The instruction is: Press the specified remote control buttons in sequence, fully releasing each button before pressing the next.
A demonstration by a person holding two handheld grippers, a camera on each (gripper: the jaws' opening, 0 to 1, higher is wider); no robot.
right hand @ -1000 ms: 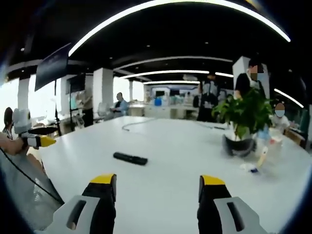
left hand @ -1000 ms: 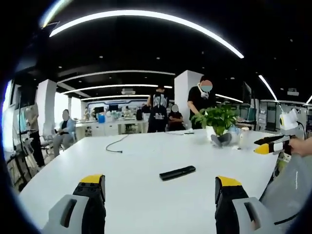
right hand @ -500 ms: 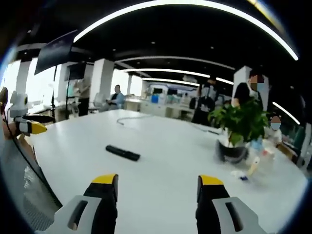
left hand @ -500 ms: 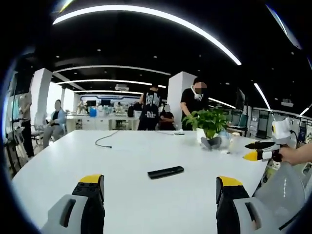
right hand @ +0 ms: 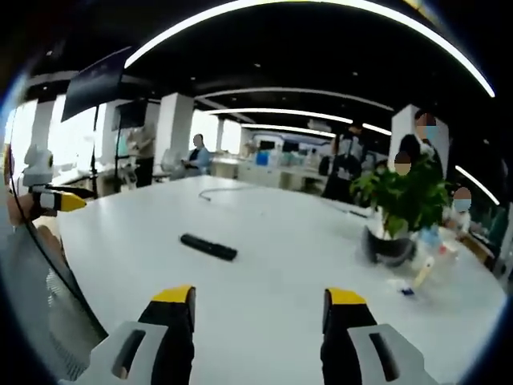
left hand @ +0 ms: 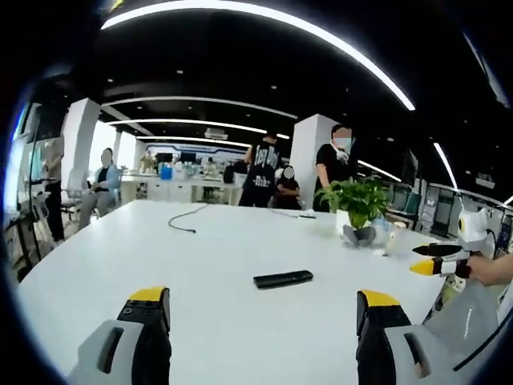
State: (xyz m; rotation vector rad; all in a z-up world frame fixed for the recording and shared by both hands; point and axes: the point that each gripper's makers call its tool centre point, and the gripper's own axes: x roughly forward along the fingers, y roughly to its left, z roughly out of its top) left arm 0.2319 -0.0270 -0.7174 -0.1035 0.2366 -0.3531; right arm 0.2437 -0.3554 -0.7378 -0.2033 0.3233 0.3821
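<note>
A black remote control point(left hand: 283, 278) lies flat on the white table point(left hand: 208, 249), well ahead of my left gripper point(left hand: 260, 309), whose yellow-tipped jaws stand wide apart with nothing between them. The right gripper view has the same remote point(right hand: 208, 246) ahead and to the left of my right gripper point(right hand: 258, 305), which is open and holds nothing. The right gripper point(left hand: 437, 263) enters the left gripper view at the right edge, held in a hand. At the left edge of the right gripper view the left gripper point(right hand: 56, 199) pokes in.
A potted green plant point(left hand: 357, 210) stands at the table's far right, small items point(right hand: 421, 275) beside its pot. A black cable point(left hand: 183, 218) lies on the far side of the table. Several people stand or sit beyond the table. A grey sleeve point(left hand: 473, 317) fills the lower right.
Both cameras have shifted slightly, so the remote sits a little differently in each view. The remote and both grippers' jaws look unchanged.
</note>
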